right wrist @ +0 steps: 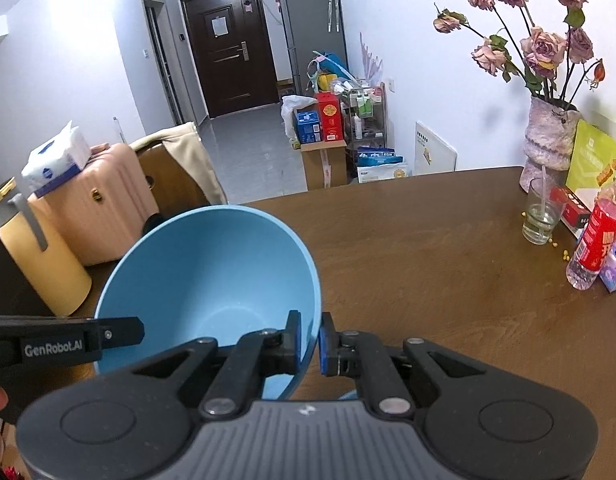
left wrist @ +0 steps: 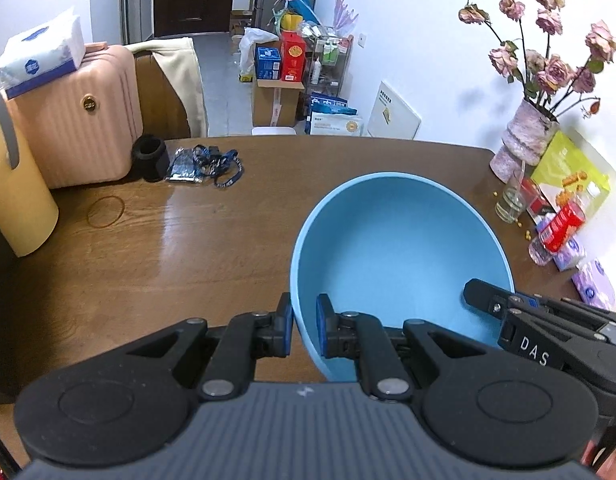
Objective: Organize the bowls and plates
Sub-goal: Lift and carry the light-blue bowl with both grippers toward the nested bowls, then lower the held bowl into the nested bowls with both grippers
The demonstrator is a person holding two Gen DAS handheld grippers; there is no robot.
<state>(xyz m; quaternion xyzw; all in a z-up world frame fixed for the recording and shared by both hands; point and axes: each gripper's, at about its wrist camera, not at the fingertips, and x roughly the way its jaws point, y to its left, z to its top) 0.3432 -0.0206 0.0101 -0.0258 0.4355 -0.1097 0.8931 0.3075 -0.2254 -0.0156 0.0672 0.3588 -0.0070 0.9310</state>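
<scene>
A large light blue bowl (left wrist: 400, 256) hangs above the brown wooden table (left wrist: 211, 240), held by both grippers at once. My left gripper (left wrist: 303, 328) is shut on the bowl's left rim, one blue pad outside the wall and one inside. In the right wrist view the same blue bowl (right wrist: 211, 276) fills the lower left, and my right gripper (right wrist: 310, 342) is shut on its right rim. Each gripper shows in the other's view: the right gripper (left wrist: 548, 332) at the bowl's right edge, the left gripper (right wrist: 63, 344) at its left edge. The bowl is empty inside.
A pink suitcase (left wrist: 79, 120) with a tissue pack, a yellow jug (left wrist: 15, 192), a black cup (left wrist: 149, 156) and a blue lanyard (left wrist: 211, 164) stand at the left. A flower vase (right wrist: 550, 136), a glass (right wrist: 542, 212), a red-labelled bottle (right wrist: 598, 236) and boxes line the right wall.
</scene>
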